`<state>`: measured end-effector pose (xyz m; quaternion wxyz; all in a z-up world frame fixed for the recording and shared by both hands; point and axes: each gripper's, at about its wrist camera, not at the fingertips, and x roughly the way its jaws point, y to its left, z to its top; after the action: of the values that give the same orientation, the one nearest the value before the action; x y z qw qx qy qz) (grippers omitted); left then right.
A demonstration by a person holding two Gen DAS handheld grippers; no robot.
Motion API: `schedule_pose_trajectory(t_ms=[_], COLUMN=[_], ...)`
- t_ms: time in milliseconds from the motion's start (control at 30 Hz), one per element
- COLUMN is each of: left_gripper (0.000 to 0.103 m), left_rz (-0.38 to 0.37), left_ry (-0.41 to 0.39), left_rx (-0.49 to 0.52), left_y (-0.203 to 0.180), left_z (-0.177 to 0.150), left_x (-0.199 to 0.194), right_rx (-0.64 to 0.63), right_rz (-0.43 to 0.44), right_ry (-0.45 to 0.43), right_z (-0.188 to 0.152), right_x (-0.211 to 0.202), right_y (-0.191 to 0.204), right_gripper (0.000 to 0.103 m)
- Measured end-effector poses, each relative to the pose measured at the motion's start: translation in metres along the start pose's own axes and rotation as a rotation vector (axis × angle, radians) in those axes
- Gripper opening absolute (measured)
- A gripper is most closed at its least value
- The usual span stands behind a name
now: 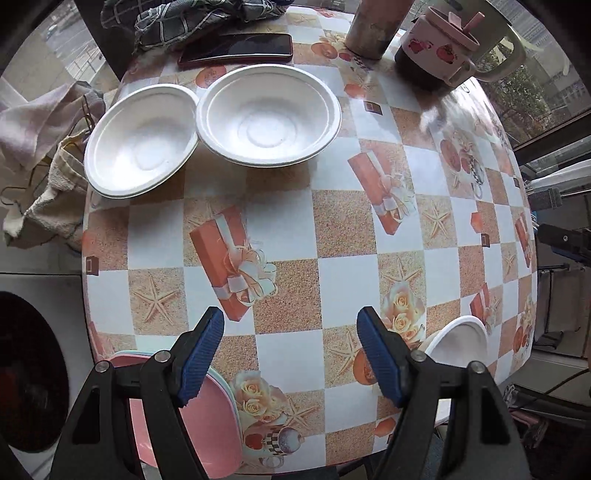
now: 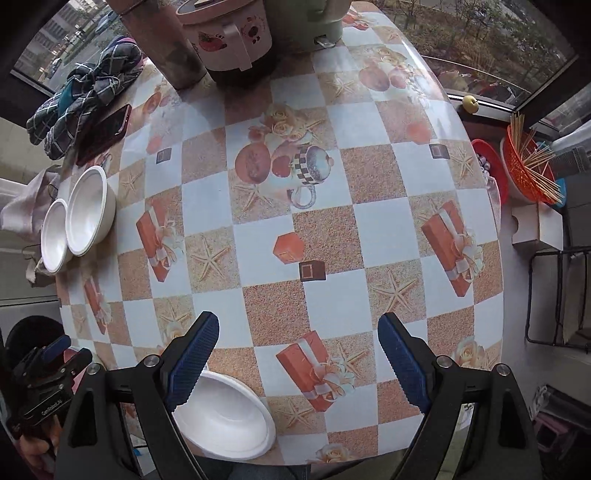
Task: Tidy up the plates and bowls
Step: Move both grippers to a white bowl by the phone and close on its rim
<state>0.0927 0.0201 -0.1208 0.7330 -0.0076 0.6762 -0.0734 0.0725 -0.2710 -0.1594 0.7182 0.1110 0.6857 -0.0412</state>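
A round table (image 2: 332, 229) under a checked cloth printed with starfish, roses and gift boxes fills both views. Daylight enters through windows (image 2: 498, 33) from 10 to 2 o'clock, showing trees and buildings outside. At 3 o'clock stand an orange basket (image 2: 524, 173) of sticks and a black rack (image 2: 554, 295).

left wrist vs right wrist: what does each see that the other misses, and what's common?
Left wrist only: the stacked pink plates at the near table edge, under the open left gripper.

Right wrist only: the red basket of sticks off the table's right side, and the open right gripper.

Both: two white bowls side by side, the phone, the plaid cloth, the near white bowl.
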Motion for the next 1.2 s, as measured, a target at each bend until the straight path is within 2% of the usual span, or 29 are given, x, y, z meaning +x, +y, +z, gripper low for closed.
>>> schedule_pose_trajectory(t_ms=[100, 267, 400, 533, 633, 767, 967, 1033, 1100, 1167, 1200], left_gripper=[0.078, 0.078, 0.078, 0.078, 0.078, 0.078, 0.078, 0.078, 0.078, 0.072, 0.064], left_rz=[0.060, 0.161, 0.192, 0.214, 0.289, 0.385, 0.425, 0.446, 0.431, 0.402, 0.379], left_ry=[-0.077, -0.183, -0.204, -0.178, -0.150, -0.121, -0.057, -0.033, 0.001, 0.031, 0.045], left_rx=[0.003, 0.096, 0.135, 0.182, 0.247, 0.335, 0.415, 0.447, 0.454, 0.447, 0.439], left_y=[0.008, 0.011, 0.014, 0.015, 0.010, 0.005, 0.001, -0.001, -0.001, 0.000, 0.001], left_z=[0.025, 0.073, 0.113, 0.149, 0.166, 0.180, 0.191, 0.191, 0.192, 0.192, 0.191], left_x=[-0.014, -0.032, -0.026, -0.006, 0.015, 0.045, 0.078, 0.087, 0.094, 0.098, 0.098], right_rx=[-0.034, -0.053, -0.001, 0.055, 0.088, 0.101, 0.110, 0.113, 0.113, 0.125, 0.135], right_rz=[0.037, 0.093, 0.137, 0.171, 0.205, 0.228, 0.250, 0.265, 0.277, 0.301, 0.318], right_ry=[-0.008, 0.029, 0.061, 0.078, 0.079, 0.081, 0.104, 0.110, 0.126, 0.130, 0.132], right_z=[0.020, 0.042, 0.052, 0.055, 0.058, 0.063, 0.067, 0.069, 0.070, 0.071, 0.071], right_x=[0.001, 0.020, 0.043, 0.065, 0.079, 0.095, 0.115, 0.119, 0.124, 0.127, 0.128], right_y=[0.031, 0.084, 0.114, 0.138, 0.151, 0.165, 0.174, 0.176, 0.177, 0.176, 0.174], right_gripper=[0.089, 0.089, 0.089, 0.089, 0.089, 0.089, 0.088, 0.079, 0.073, 0.064, 0.061])
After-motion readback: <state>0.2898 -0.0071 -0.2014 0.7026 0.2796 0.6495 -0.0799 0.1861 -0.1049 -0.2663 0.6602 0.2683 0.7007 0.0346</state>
